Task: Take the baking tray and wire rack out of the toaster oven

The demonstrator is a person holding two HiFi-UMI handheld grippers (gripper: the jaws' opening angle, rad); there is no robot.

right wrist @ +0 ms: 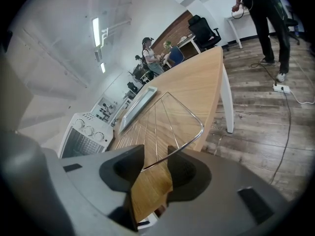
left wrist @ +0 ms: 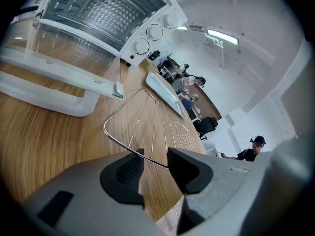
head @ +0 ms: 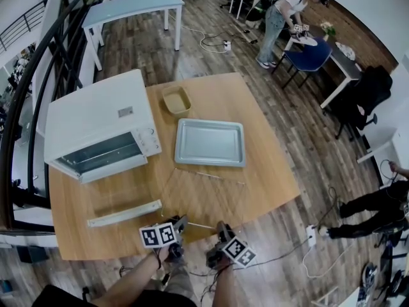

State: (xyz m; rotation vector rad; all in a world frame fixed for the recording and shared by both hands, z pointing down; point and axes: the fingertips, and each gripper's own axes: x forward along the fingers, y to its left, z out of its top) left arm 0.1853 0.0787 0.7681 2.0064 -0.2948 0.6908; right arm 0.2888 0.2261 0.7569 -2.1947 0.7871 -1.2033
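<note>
Both pieces already out: a white box-shaped toaster oven (head: pixel 96 117) stands at the left of a light wooden desk (head: pixel 262 171), its glass door (head: pixel 124 213) folded down flat toward the person, the cavity showing only bare dimpled metal walls

To the right of the oven lies a silver rectangular metal baking tray (head: pixel 210 142), flat on the desk and holding nothing. Just behind it, near the desk's far edge, sits a small beige square dish (head: pixel 177 101), also with nothing in it

A thin chrome wire rack (left wrist: pixel 153 127) lies on the desk in front of the baking tray, between the tray and the desk's near edge, with its near rim reaching the two handheld tools. The left gripper (left wrist: pixel 155 163) stands at the rim's left end, the right gripper (right wrist: pixel 156 163) at its right end. In each gripper view the rim wire crosses the gap between the dark jaws, which stand apart much wider than the wire, so both are released rather than clamped on it

On the wood-plank floor beyond, a white table (head: pixel 131 8) stands at the far left and a person (head: pixel 279 18) bends over a dark table at the far right
</note>
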